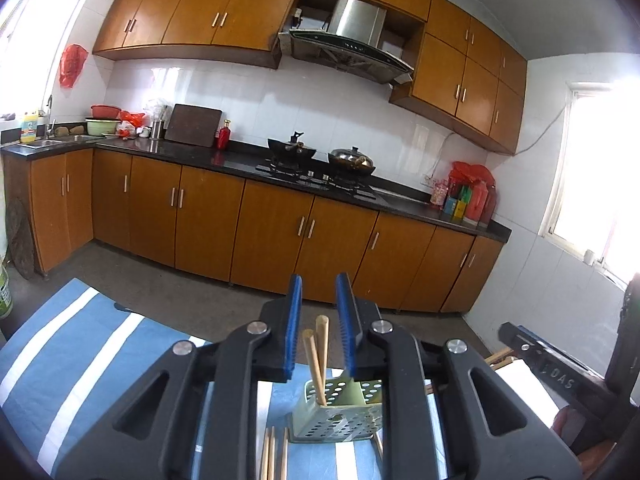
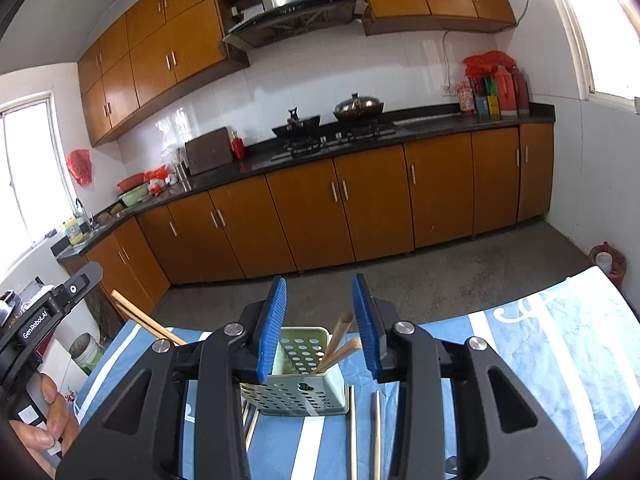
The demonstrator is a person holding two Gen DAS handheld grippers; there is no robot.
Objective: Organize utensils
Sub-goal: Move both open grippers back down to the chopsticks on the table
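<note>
Right now your left gripper stands with its blue pads parted and nothing pinched; the tops of two wooden chopsticks rise into the gap between them but touch neither pad. Those two sticks stand tilted in the pale green perforated utensil holder, which sits upright on the blue-and-white striped cloth. Your right gripper is likewise spread, jaws wider apart, empty; seen from that wrist the same holder lies directly below and ahead, the two sticks leaning toward its right corner. More chopsticks lie flat on the cloth: a pair just right of the holder in the right view, others at its near left in the left view. At the left edge of the right view your hand grips the other tool's handle. Behind: orange cabinets, dark counter, two woks on the hob.
</note>
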